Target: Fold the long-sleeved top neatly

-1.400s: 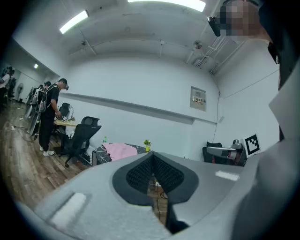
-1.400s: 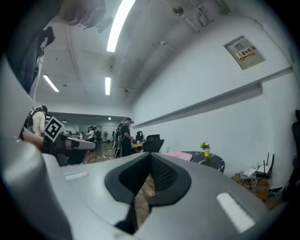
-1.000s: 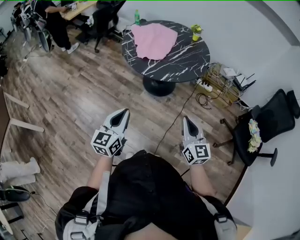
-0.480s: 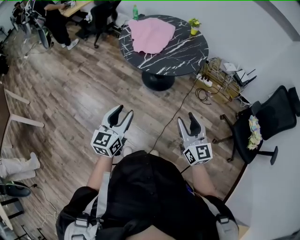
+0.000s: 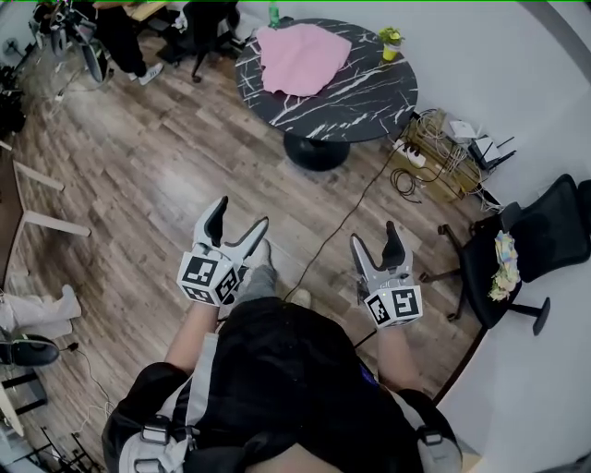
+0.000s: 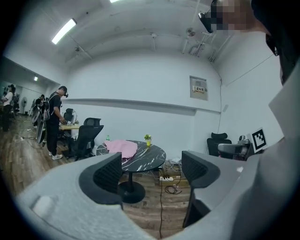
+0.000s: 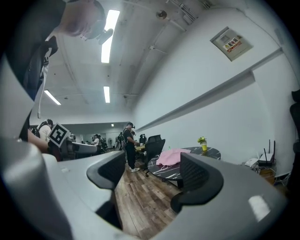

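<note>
A pink long-sleeved top [image 5: 303,57] lies crumpled on a round black marble table [image 5: 369,92] across the room; it also shows as the pink top [image 6: 121,147] in the left gripper view and the pink top [image 7: 173,157] in the right gripper view. My left gripper [image 5: 237,219] and right gripper [image 5: 376,241] are held out at waist height over the wooden floor, well short of the table. Both sets of jaws are opening and stand wide, with nothing between them.
A small yellow pot with a plant [image 5: 389,46] and a green bottle [image 5: 272,13] stand on the table. Cables and a power strip [image 5: 434,157] lie by the wall. A black chair [image 5: 517,249] is at the right. People and office chairs [image 5: 199,28] are at the far left.
Both grippers went from shut to wide open. The view has shifted a little and the table now sits slightly further right.
</note>
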A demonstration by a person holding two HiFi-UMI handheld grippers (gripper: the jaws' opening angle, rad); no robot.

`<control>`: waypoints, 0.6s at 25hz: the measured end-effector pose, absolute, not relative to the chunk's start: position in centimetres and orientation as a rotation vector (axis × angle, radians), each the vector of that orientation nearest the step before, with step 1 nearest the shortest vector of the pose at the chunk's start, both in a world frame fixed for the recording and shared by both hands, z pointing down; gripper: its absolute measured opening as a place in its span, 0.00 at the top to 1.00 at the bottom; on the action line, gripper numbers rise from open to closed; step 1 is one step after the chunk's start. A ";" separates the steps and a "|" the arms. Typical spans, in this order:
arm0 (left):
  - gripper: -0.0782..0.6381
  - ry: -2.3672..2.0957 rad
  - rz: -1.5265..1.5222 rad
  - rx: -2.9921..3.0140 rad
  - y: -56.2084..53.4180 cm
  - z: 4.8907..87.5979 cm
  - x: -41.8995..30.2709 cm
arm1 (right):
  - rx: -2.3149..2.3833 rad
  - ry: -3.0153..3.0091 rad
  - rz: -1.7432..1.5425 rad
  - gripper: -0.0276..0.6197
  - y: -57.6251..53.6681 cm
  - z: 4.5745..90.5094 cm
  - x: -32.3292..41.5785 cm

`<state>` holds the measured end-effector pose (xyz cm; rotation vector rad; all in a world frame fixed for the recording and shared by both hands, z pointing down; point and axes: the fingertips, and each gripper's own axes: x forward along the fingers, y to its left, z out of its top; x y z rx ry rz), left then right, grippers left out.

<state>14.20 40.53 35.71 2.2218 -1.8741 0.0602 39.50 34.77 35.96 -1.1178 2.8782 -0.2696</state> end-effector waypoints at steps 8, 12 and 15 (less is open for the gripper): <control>0.32 -1.798 0.026 2.299 34.2 36.3 12.6 | -1.221 2.862 -0.237 0.43 30.2 35.7 38.2; 0.32 -1.774 0.004 2.338 30.2 35.8 10.2 | -1.252 2.864 -0.222 0.43 26.8 34.9 35.6; 0.33 -1.775 0.003 2.347 27.5 35.7 7.5 | -1.235 2.889 -0.186 0.43 24.1 34.1 32.6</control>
